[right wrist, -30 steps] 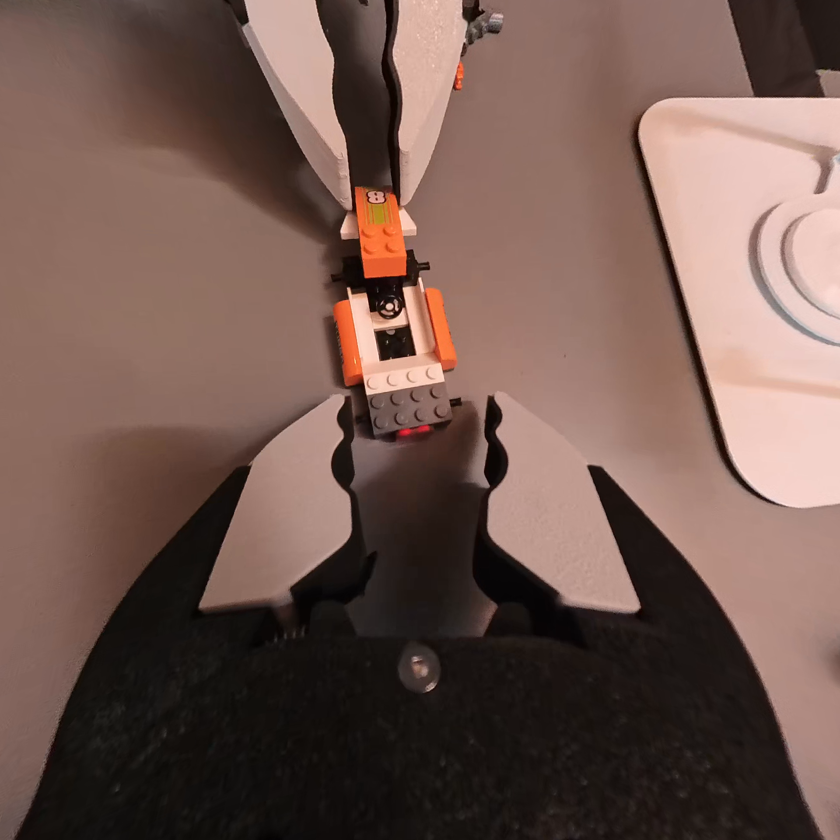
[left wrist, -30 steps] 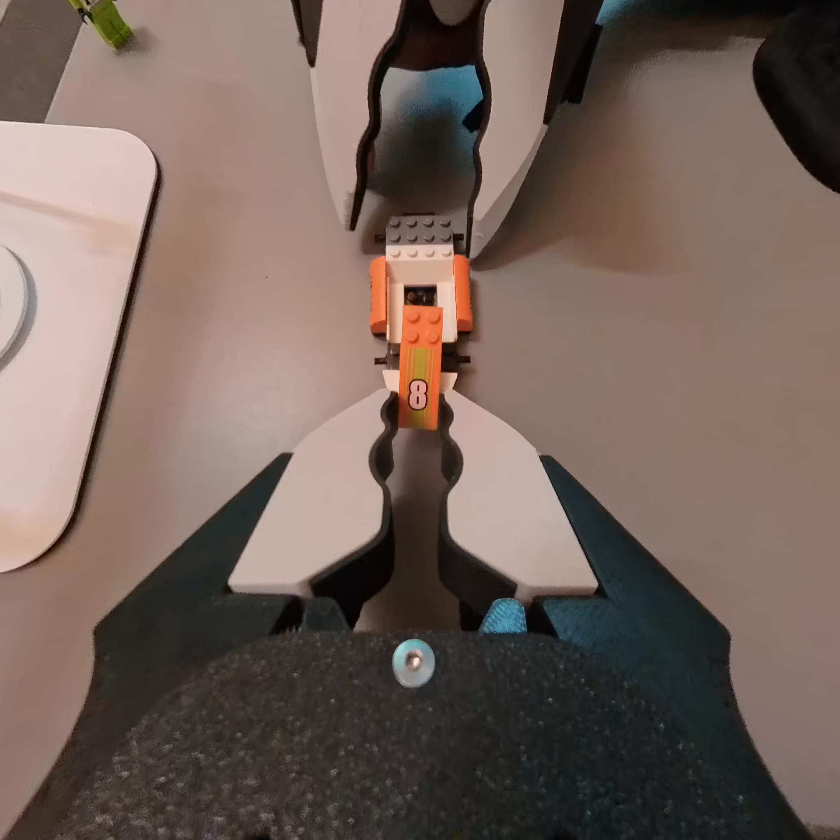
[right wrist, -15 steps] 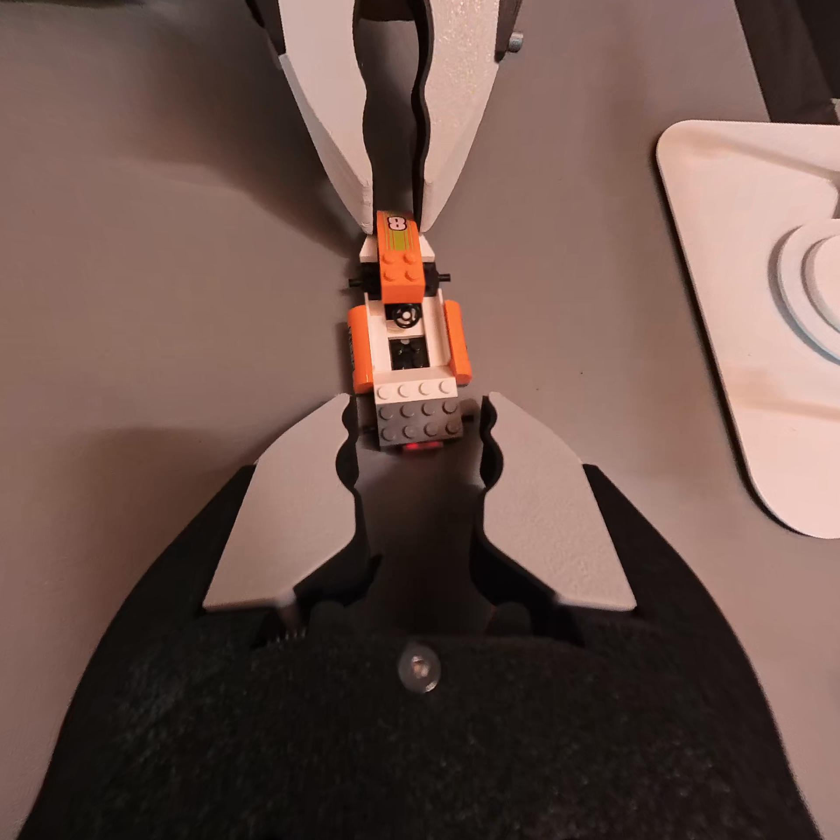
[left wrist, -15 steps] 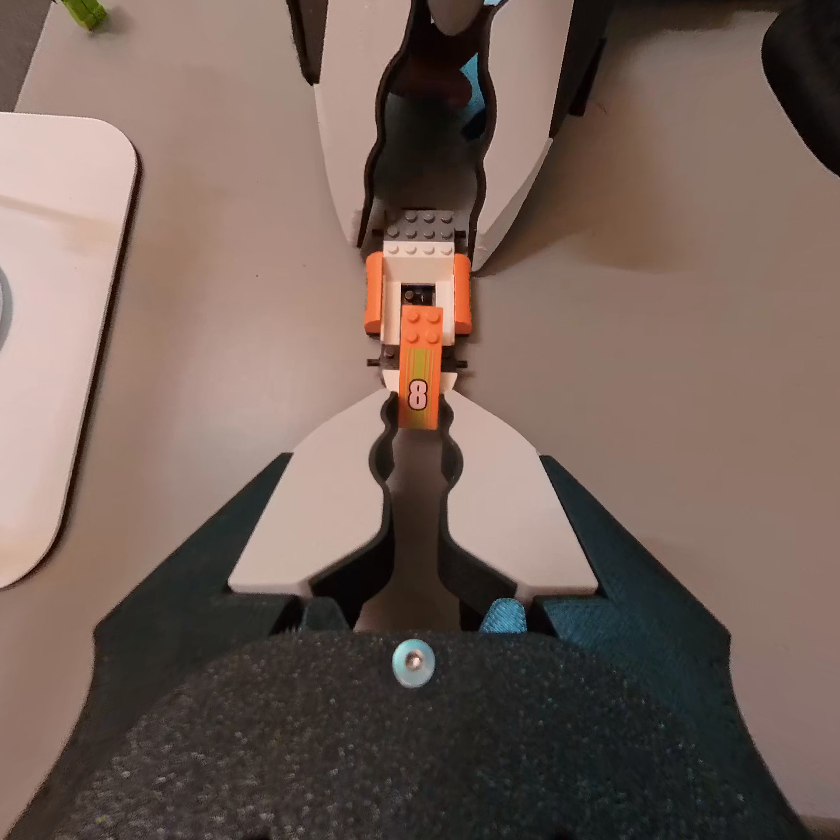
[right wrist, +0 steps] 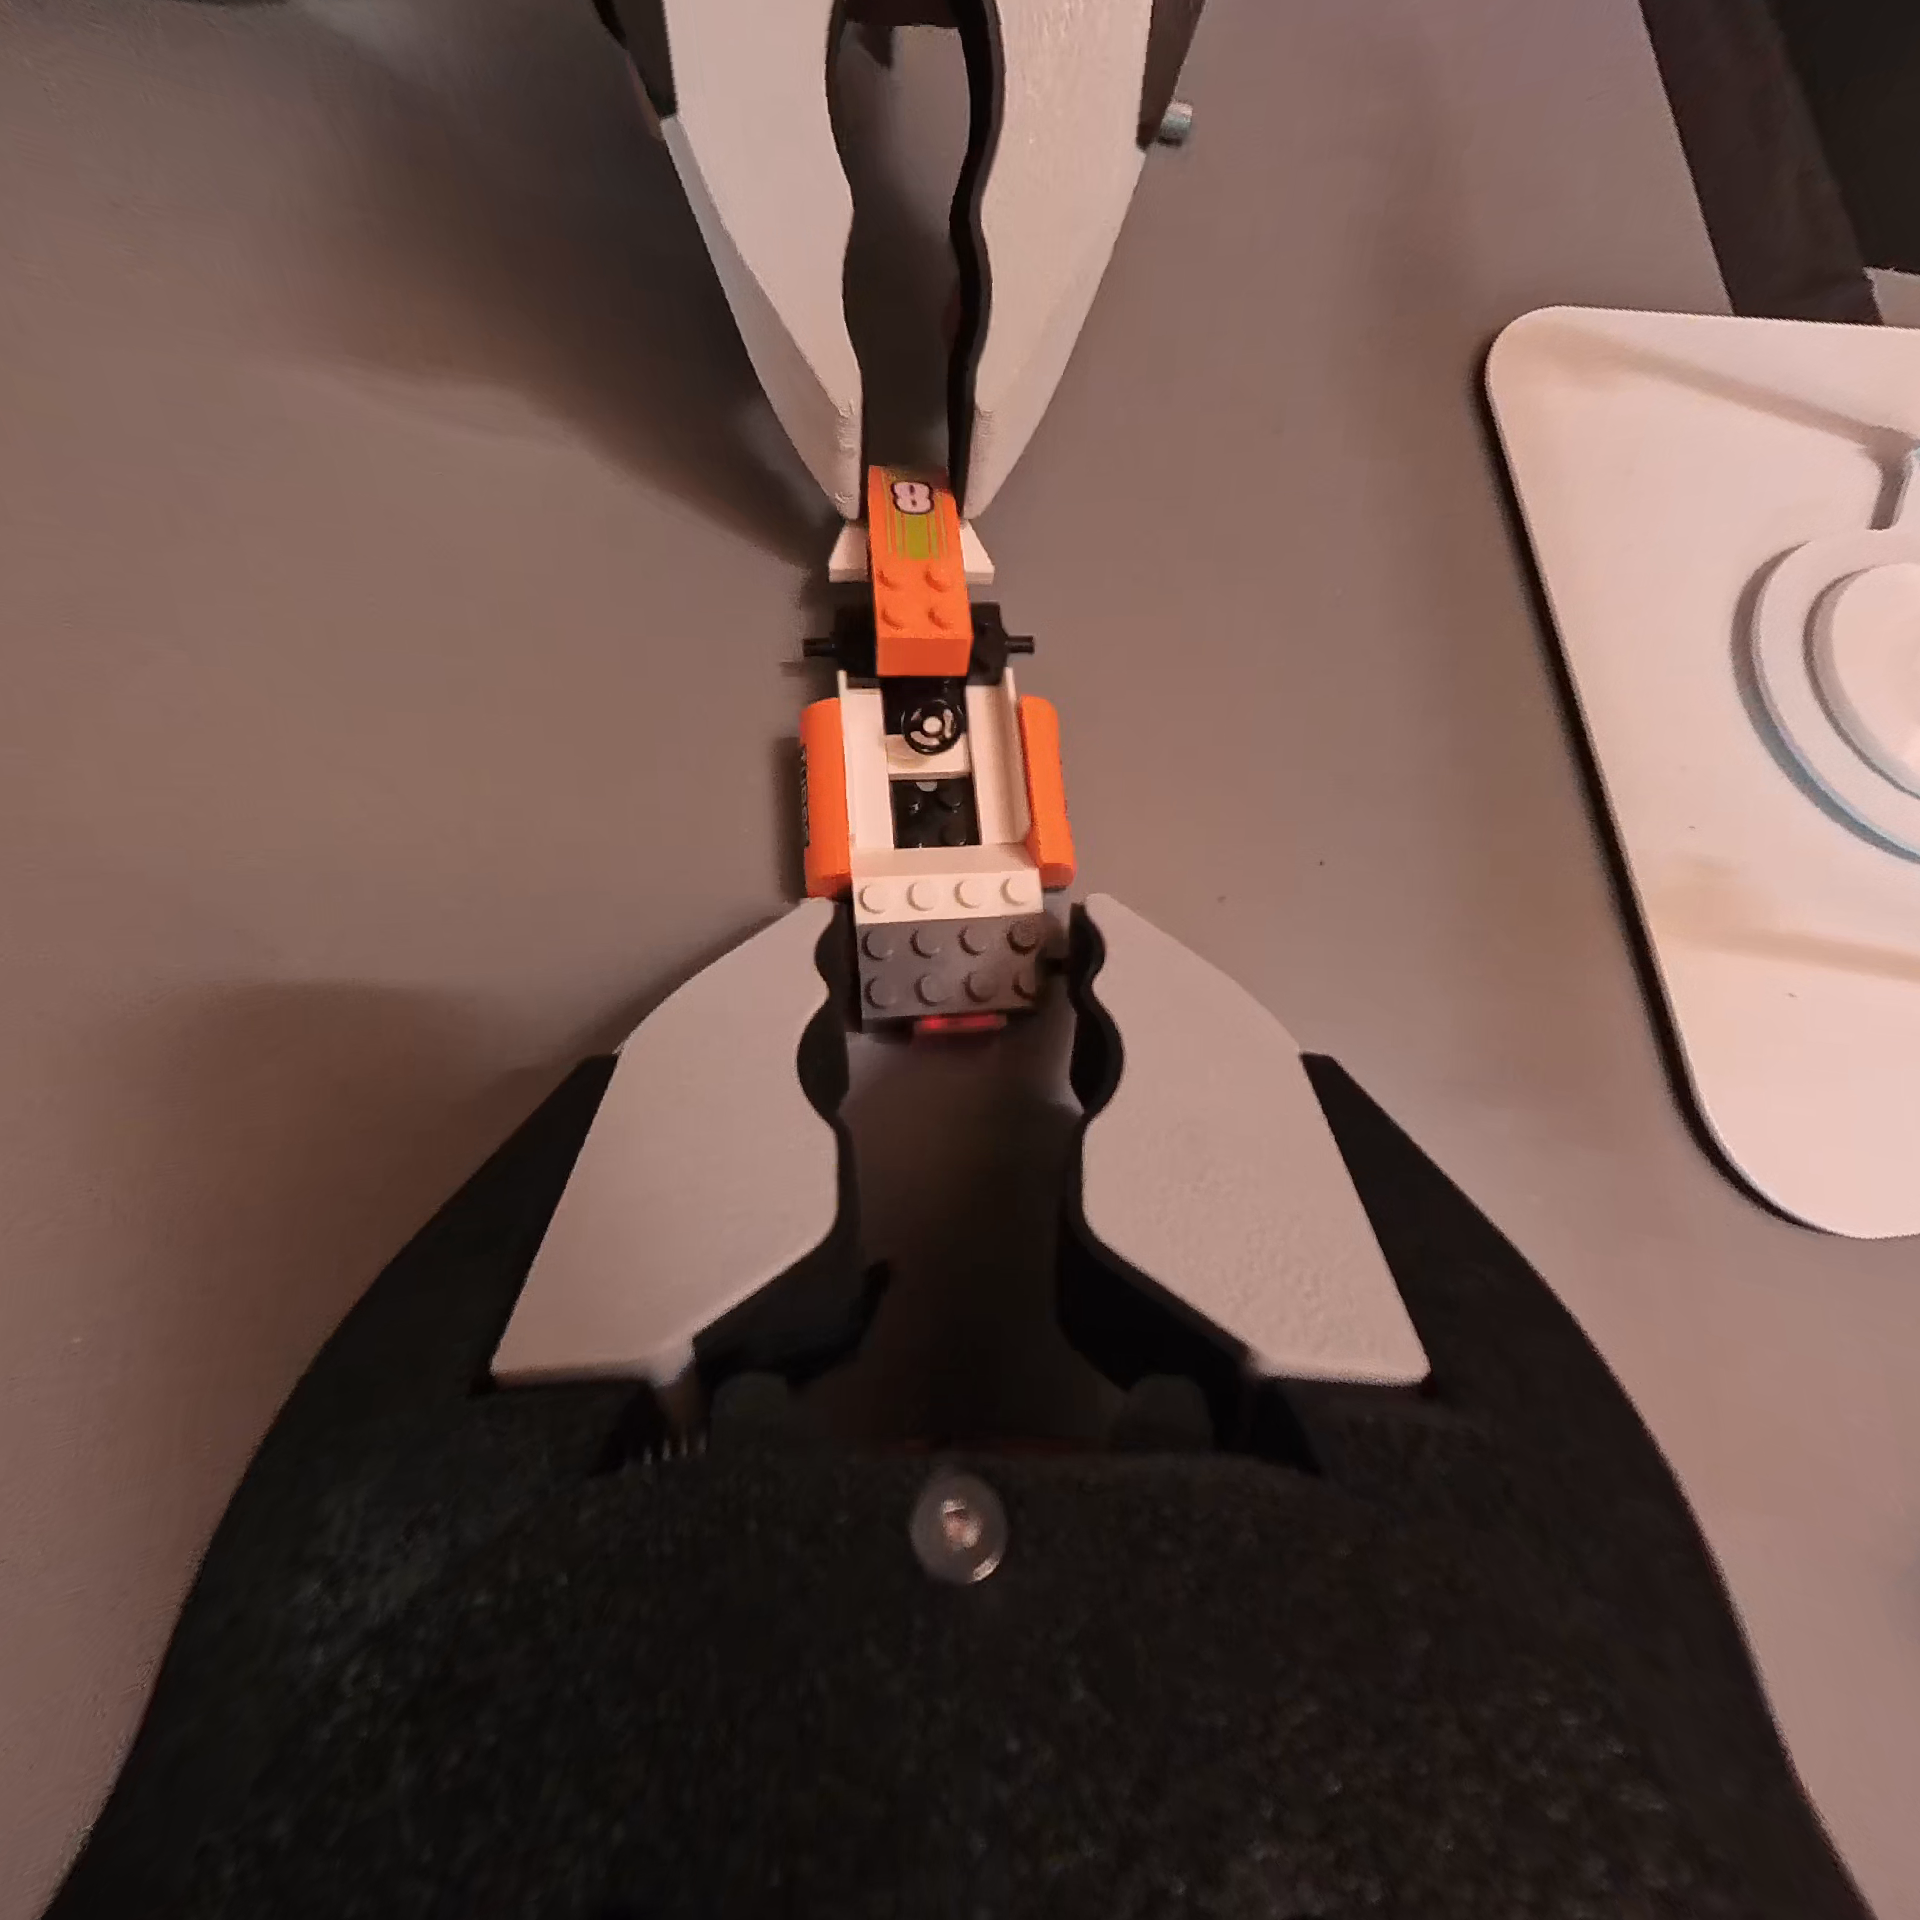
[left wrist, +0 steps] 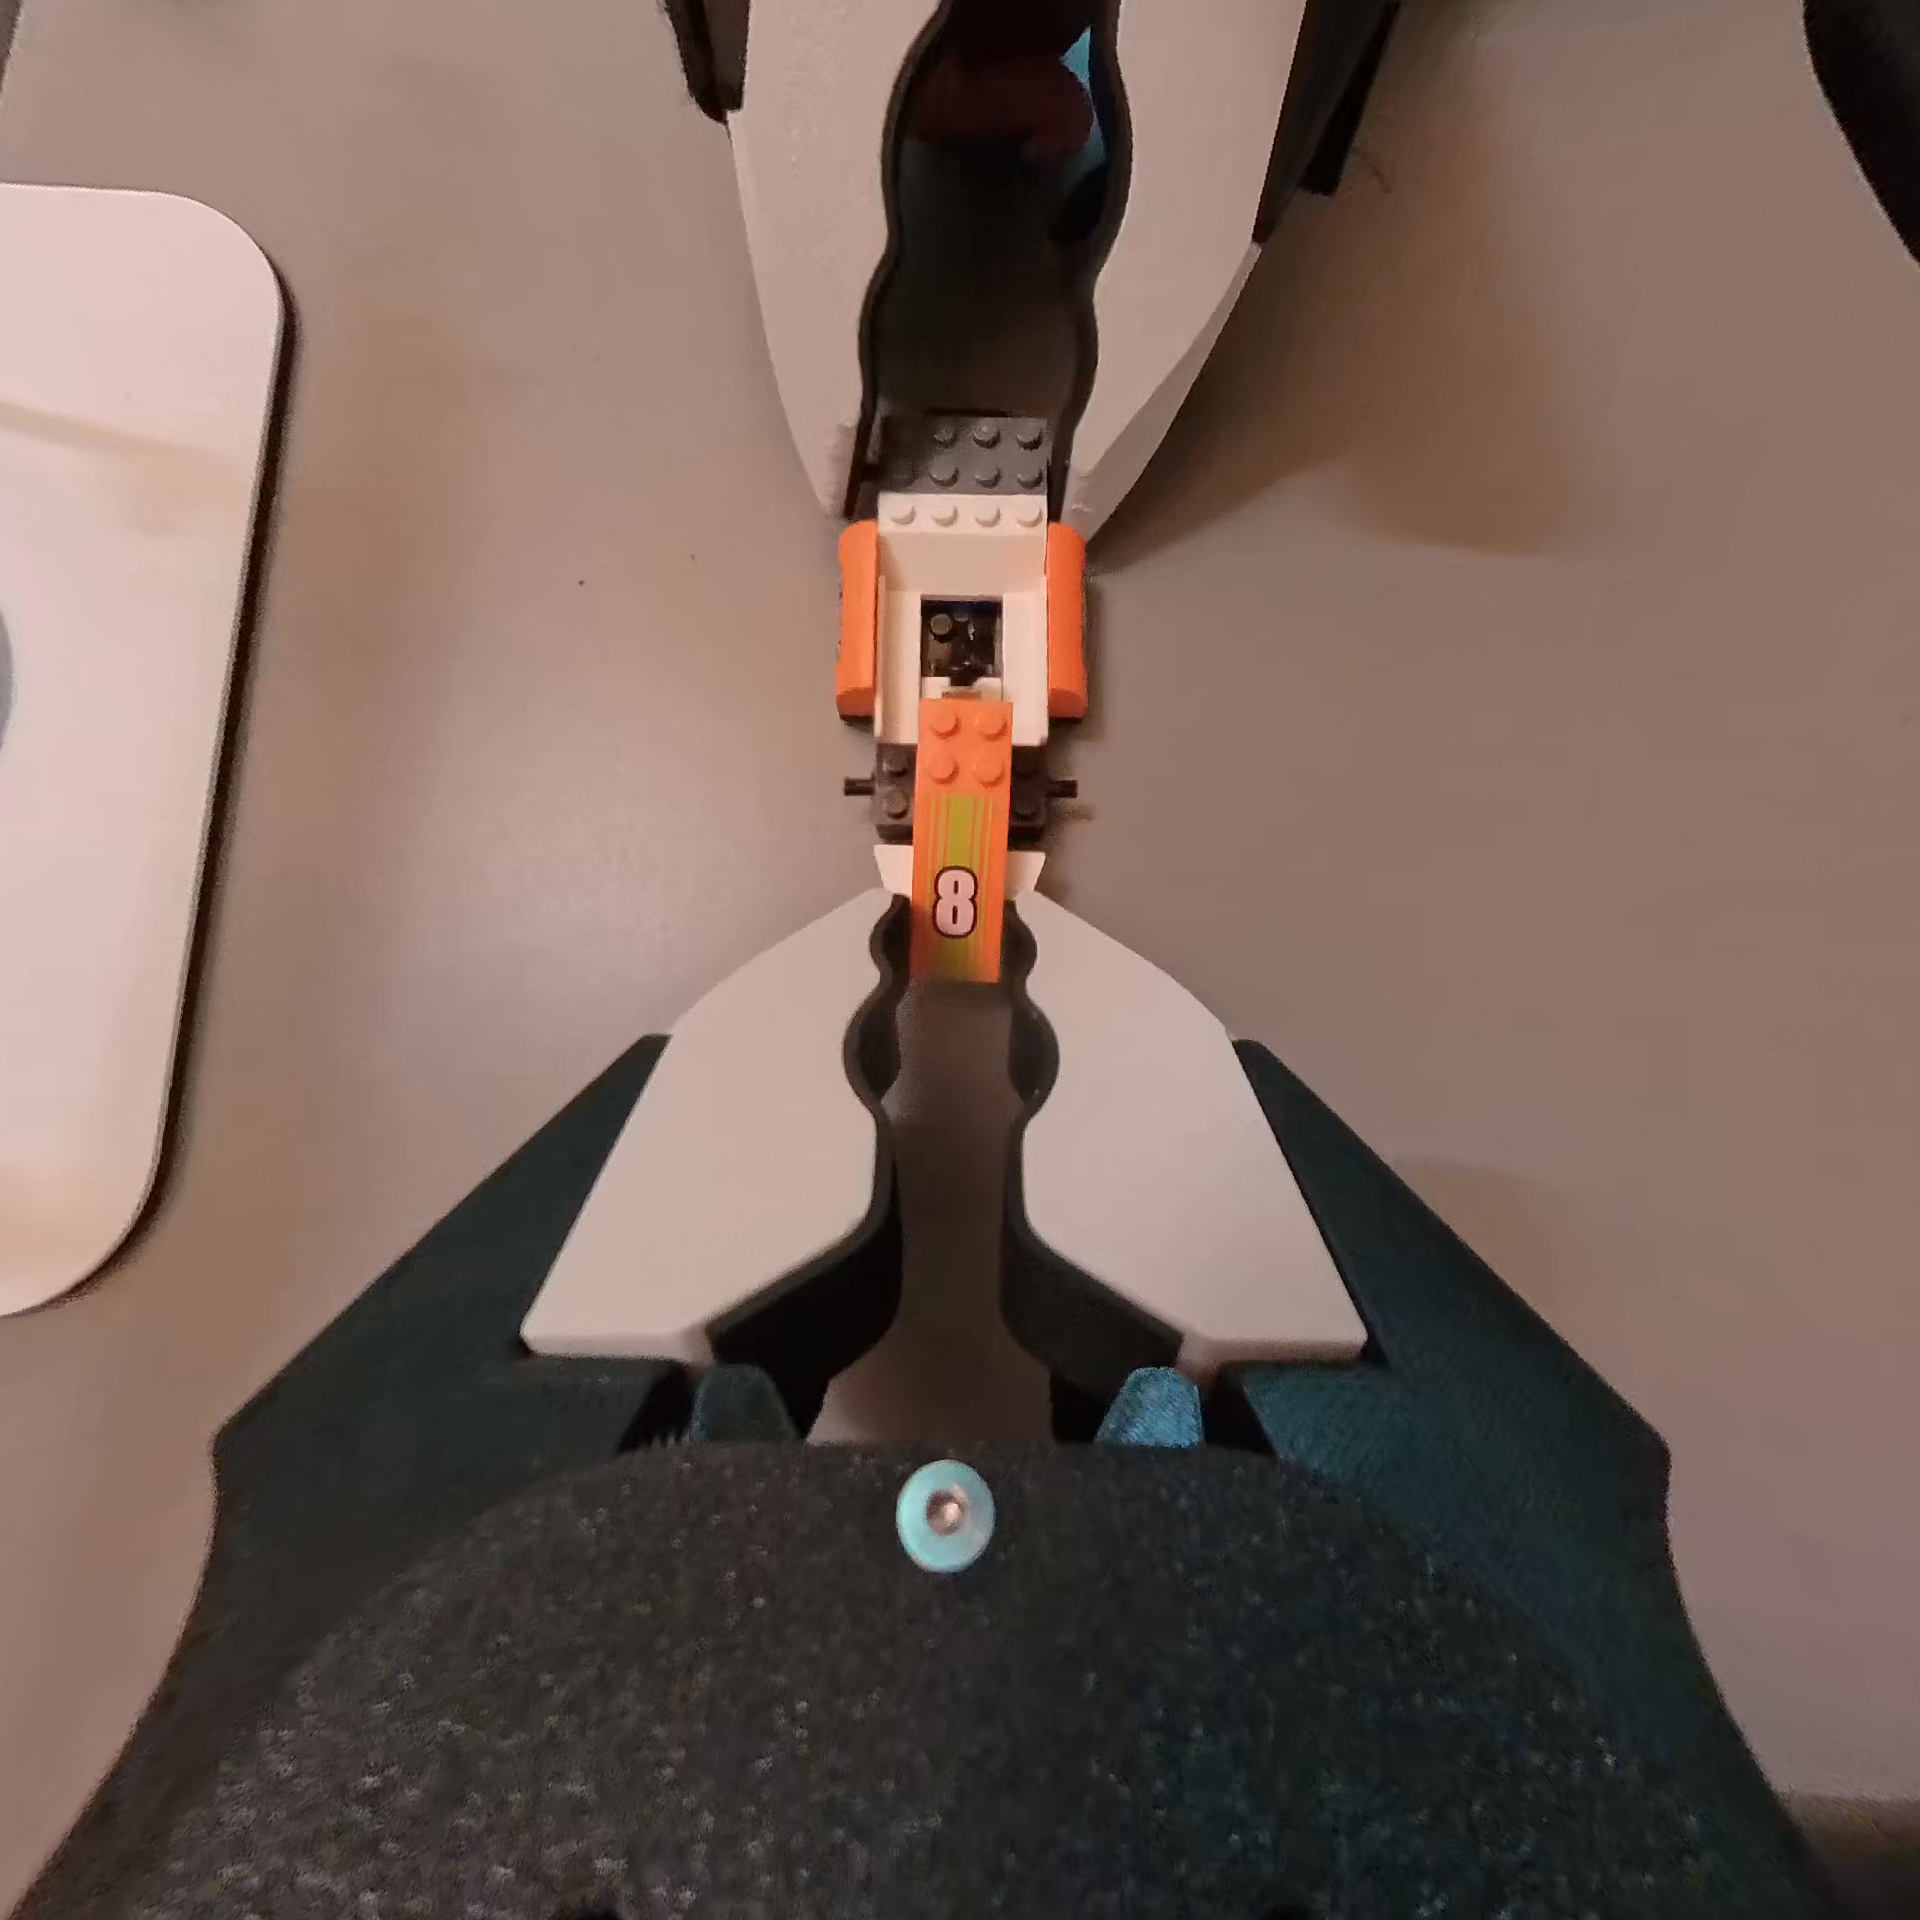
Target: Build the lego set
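On a plain grey table (left wrist: 1455, 727), a small orange-and-white lego car (left wrist: 961, 644) sits between two facing tools. The left tool (left wrist: 957, 935) pinches the car's orange nose slope, its fingers narrowed onto that piece. The right tool (right wrist: 951, 945) brackets the grey studded rear block, its fingers set wider and close against the block's sides. A white tray (right wrist: 1662, 727) lies beside them.

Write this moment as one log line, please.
left gripper: shut on car nose | right gripper: open around grey tail | lego car: on table
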{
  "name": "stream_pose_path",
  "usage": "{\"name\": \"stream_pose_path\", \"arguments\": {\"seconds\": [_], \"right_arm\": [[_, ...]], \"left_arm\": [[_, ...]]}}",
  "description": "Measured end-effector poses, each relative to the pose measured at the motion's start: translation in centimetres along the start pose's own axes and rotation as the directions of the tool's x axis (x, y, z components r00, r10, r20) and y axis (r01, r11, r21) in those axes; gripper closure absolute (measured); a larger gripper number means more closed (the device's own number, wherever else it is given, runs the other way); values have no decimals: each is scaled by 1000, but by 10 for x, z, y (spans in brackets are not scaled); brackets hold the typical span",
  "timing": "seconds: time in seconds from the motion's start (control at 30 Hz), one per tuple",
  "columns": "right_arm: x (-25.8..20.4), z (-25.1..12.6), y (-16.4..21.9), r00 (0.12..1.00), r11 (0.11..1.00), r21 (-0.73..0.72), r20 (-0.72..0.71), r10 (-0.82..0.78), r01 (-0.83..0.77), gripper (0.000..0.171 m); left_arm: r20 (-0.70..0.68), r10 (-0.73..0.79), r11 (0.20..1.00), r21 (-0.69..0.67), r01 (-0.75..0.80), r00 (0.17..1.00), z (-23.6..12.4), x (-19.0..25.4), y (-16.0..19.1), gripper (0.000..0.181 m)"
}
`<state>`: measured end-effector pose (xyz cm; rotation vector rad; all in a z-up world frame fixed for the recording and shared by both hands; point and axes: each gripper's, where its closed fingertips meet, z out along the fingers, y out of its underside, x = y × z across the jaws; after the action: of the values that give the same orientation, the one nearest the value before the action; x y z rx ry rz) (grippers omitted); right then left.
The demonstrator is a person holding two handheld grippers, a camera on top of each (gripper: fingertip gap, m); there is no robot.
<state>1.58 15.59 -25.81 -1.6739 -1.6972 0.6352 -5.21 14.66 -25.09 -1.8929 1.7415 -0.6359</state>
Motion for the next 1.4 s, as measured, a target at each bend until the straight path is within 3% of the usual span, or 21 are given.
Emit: {"name": "stream_pose_path", "arguments": {"seconds": [0.47, 0.83, 1.13, 1.27, 1.4], "right_arm": [[0, 0, 0, 1000, 1000, 1, 2, -13, 13, 135], [-1, -1, 0, 1000, 1000, 3, 5, -8, 8, 134], [-1, -2, 0, 1000, 1000, 11, 11, 1, -1, 133], [-1, -4, 0, 1000, 1000, 13, 15, 5, -6, 133], [-1, -3, 1, 1000, 1000, 7, 14, 2, -2, 133]], "left_arm": [[-10, -57, 988, -143, 55, 998, 7, 3, 3, 165], [-7, -71, 986, -150, 69, 997, 9, 3, 2, 165], [12, -59, 992, -113, 60, 998, 3, 0, -3, 158], [17, -66, 998, 9, 66, 998, -4, -2, -22, 169], [1, -54, 998, 34, 54, 999, 5, 2, -30, 178]]}}
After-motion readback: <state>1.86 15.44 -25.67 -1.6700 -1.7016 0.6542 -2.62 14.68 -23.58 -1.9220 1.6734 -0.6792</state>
